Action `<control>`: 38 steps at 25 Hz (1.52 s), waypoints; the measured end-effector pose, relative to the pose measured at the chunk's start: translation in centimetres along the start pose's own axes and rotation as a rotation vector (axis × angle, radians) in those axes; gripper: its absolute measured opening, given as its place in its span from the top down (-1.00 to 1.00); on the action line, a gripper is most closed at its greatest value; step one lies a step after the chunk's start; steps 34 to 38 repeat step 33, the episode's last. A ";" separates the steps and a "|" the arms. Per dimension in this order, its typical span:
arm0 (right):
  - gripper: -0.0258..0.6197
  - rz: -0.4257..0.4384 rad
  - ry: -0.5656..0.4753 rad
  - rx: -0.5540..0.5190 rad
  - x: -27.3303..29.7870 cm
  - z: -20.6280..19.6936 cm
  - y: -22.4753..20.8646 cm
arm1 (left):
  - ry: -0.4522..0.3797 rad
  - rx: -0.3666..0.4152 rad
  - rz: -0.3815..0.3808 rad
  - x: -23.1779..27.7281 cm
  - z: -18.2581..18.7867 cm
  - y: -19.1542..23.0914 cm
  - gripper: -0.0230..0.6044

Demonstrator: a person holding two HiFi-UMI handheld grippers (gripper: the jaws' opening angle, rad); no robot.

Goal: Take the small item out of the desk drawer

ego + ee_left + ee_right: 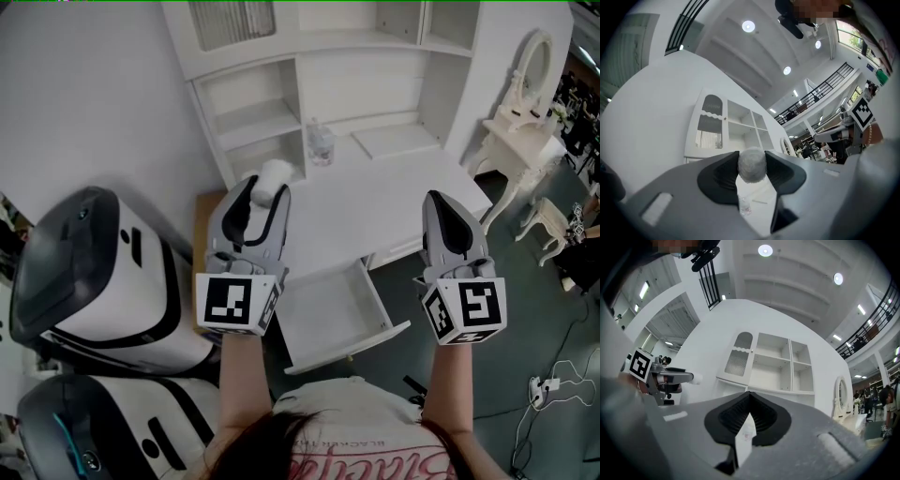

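Our left gripper (pixel 264 190) clamps the white fuzzy ball (pixel 277 172), clear of the open drawer (pixel 330 317). Our right gripper (pixel 441 202) is closed and empty. Removal looks done.

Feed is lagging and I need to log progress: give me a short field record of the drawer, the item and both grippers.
drawer: open, nothing visible inside
item: fluffy white ball, out of the drawer
left gripper: clamped on the ball
right gripper: jaws together, nothing between them
desk: clear bottle standing near the shelves
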State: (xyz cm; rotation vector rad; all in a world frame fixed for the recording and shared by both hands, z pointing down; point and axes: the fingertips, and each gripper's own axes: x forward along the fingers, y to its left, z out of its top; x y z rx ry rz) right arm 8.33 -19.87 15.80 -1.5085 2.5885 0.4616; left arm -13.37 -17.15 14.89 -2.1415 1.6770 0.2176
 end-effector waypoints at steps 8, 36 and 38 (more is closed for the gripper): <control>0.92 0.016 -0.041 -0.005 -0.8 1.5 -1.0 | -0.046 0.026 0.005 -0.7 2.0 -0.1 0.34; 0.92 0.002 -0.024 -0.023 -1.6 1.0 0.1 | -0.050 0.048 0.010 -2.6 2.4 -0.5 0.34; 0.92 0.002 -0.024 -0.023 -1.6 1.0 0.1 | -0.050 0.048 0.010 -2.6 2.4 -0.5 0.34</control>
